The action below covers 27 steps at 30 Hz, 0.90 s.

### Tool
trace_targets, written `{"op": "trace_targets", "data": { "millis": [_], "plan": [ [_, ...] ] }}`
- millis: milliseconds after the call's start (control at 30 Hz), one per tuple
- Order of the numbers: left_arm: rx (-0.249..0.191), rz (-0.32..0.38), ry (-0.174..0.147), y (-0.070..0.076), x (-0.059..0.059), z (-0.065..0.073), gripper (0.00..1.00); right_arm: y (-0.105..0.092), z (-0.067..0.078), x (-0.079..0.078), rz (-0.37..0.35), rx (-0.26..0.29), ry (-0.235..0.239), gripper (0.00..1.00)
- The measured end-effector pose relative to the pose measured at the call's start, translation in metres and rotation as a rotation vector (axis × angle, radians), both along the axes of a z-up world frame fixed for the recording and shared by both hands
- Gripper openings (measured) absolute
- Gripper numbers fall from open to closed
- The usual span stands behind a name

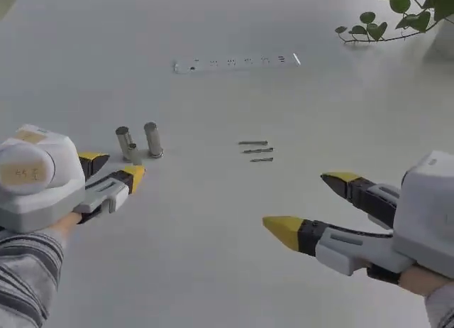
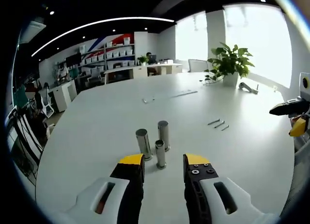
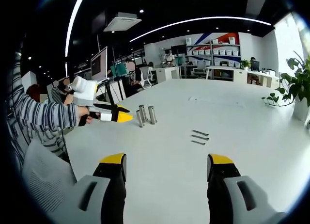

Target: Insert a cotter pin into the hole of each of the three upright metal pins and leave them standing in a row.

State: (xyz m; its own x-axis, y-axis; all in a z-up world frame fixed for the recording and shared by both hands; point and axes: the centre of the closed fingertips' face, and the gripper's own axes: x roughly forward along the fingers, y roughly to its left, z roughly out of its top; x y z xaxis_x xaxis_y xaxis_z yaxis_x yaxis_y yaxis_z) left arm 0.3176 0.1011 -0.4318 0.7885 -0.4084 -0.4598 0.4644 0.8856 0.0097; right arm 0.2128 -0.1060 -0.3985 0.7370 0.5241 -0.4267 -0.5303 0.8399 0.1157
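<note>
Three upright metal pins (image 1: pixel 135 143) stand bunched together on the white table (image 1: pixel 213 271), left of centre. Three cotter pins (image 1: pixel 257 151) lie flat in a small stack of parallel lines to their right. My left gripper (image 1: pixel 113 166) is open just short of the metal pins, with nothing between its yellow tips. In the left gripper view the shortest pin (image 2: pixel 160 153) stands right in front of the gap of the left gripper (image 2: pixel 162 160). My right gripper (image 1: pixel 306 201) is open, near the table's front right, below the cotter pins (image 3: pixel 199 136).
A long pale strip with small parts (image 1: pixel 234 62) lies at the far side of the table. A leafy plant (image 1: pixel 404 15) hangs over the far right corner. In the right gripper view the person's striped sleeve (image 3: pixel 43 115) and the left gripper (image 3: pixel 116 115) come in from the left.
</note>
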Motion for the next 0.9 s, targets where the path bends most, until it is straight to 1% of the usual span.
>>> {"op": "trace_targets", "data": {
  "millis": [33, 67, 133, 233, 433, 533, 800, 900],
  "plan": [
    [0.001, -0.001, -0.003, 0.0, 0.003, -0.001, 0.28, 0.0, 0.0, 0.002, 0.0, 0.002, -0.001, 0.64],
    [0.004, -0.001, 0.002, -0.001, 0.007, -0.004, 0.27, 0.001, 0.0, 0.004, 0.001, 0.007, -0.002, 0.64],
    [0.009, -0.005, 0.016, -0.002, 0.01, -0.01, 0.26, 0.002, 0.0, 0.007, 0.005, 0.011, 0.0, 0.62],
    [0.021, -0.015, 0.02, -0.003, 0.016, -0.016, 0.22, 0.002, -0.003, 0.011, 0.009, 0.003, 0.004, 0.62],
    [0.033, -0.045, 0.017, -0.008, 0.026, -0.022, 0.16, 0.003, -0.008, 0.018, 0.016, 0.0, 0.014, 0.61],
    [0.037, -0.051, 0.021, -0.009, 0.028, -0.024, 0.13, 0.003, -0.01, 0.02, 0.018, -0.003, 0.021, 0.61],
    [0.041, -0.063, 0.027, -0.011, 0.029, -0.029, 0.06, 0.004, -0.014, 0.024, 0.018, 0.001, 0.025, 0.6],
    [0.034, -0.062, 0.026, -0.012, 0.03, -0.029, 0.06, 0.005, -0.013, 0.024, 0.017, 0.0, 0.025, 0.6]
  ]
}}
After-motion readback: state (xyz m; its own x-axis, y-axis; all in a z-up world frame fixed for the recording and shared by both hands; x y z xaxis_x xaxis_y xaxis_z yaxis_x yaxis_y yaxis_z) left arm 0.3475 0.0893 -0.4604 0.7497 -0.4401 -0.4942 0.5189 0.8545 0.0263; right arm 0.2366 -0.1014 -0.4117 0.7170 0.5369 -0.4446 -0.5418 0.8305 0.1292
